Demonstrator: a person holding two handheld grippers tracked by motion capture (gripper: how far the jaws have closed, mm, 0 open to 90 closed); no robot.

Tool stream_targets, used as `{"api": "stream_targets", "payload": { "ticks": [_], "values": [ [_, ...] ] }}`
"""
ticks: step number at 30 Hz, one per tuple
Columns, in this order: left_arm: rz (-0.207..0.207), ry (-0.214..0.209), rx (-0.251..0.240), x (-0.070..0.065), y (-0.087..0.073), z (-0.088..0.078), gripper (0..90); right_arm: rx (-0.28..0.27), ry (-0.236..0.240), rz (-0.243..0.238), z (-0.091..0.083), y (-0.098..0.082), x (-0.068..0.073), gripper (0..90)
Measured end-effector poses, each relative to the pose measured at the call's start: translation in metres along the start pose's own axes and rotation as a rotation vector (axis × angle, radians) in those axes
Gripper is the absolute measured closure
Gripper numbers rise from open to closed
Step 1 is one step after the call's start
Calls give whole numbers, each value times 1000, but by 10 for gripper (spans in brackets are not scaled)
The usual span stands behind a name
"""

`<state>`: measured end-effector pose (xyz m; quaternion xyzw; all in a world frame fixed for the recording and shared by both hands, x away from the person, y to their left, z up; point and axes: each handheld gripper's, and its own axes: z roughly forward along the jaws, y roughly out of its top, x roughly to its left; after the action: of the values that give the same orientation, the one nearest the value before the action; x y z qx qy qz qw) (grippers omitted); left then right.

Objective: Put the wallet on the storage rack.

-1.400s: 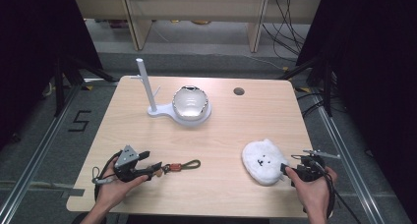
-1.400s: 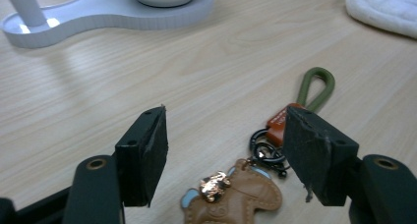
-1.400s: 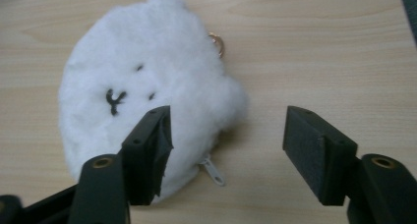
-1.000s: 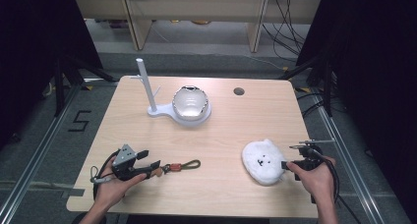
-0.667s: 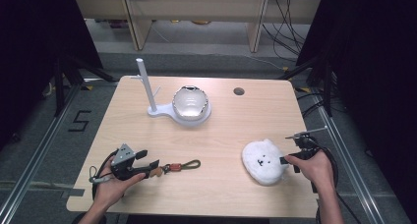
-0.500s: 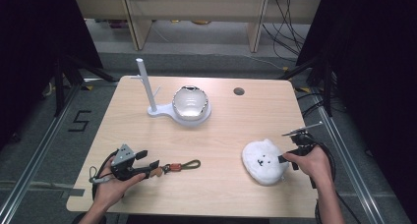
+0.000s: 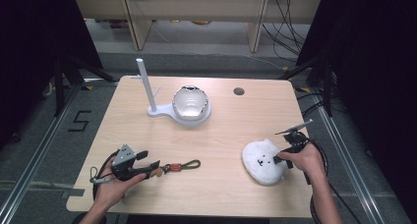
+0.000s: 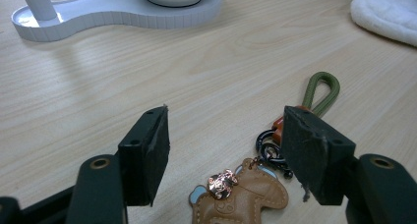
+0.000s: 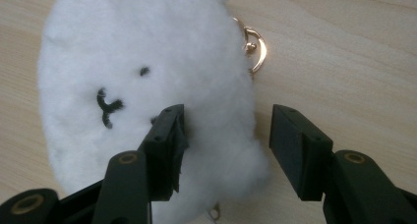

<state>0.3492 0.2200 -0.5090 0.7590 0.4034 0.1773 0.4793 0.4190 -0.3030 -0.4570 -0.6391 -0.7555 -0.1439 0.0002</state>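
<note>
Two hands work at a wooden tabletop (image 7: 221,126), each holding a two-jaw tool. The right tool (image 9: 223,135) is open, its jaws straddling the near right edge of a white plush (image 9: 142,86) with a stitched face, which lies flat at the near right of the tabletop. One jaw presses into the fur, the other stands over bare wood. Closing here would likely catch only loose pile, so the plush could slip free or drag when lifted. Its gold ring (image 9: 255,49) pokes out on the far side and could snag.

The left tool (image 8: 223,150) is also open, low over a keychain (image 8: 241,192) at the near left: a tan leather charm, black clip and green cord loop (image 8: 322,89). The charm sits off centre, towards the right jaw, so a pinch might tip it or grab only the clip.

The right hand (image 7: 305,157) reaches in from the near right edge, wrist bent inward. The left hand (image 7: 115,184) rests low, pointing its tool right along the tabletop. A white stand (image 7: 147,94) holding a bowl (image 7: 189,101) sits far off.
</note>
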Motion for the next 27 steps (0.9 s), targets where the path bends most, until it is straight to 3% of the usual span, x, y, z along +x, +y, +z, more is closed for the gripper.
{"api": "stream_targets", "payload": {
  "ticks": [2, 5, 6, 13, 14, 18, 27],
  "values": [
    [0, 0, 0, 0, 0, 0, 351, -5, -13, -57, 3, 2, -4, 493],
    [-1, 2, 0, 0, 0, 0, 351, 8, -14, -66, 5, 4, -3, 517],
    [-1, 2, 1, 0, 0, 0, 351, 8, -5, -89, 7, 4, -3, 532],
    [-6, -1, -3, 0, -1, 0, 350, 29, 0, -105, 10, 6, -4, 625],
    [-3, -1, 0, 1, -2, 0, 350, 21, 4, -101, 9, 6, -3, 691],
    [-4, 1, 2, 1, -2, -1, 350, 33, 3, -123, 7, 6, -3, 764],
    [-4, 3, -1, 1, -3, -1, 350, 27, 7, -126, 3, 4, -1, 813]
  ]
}}
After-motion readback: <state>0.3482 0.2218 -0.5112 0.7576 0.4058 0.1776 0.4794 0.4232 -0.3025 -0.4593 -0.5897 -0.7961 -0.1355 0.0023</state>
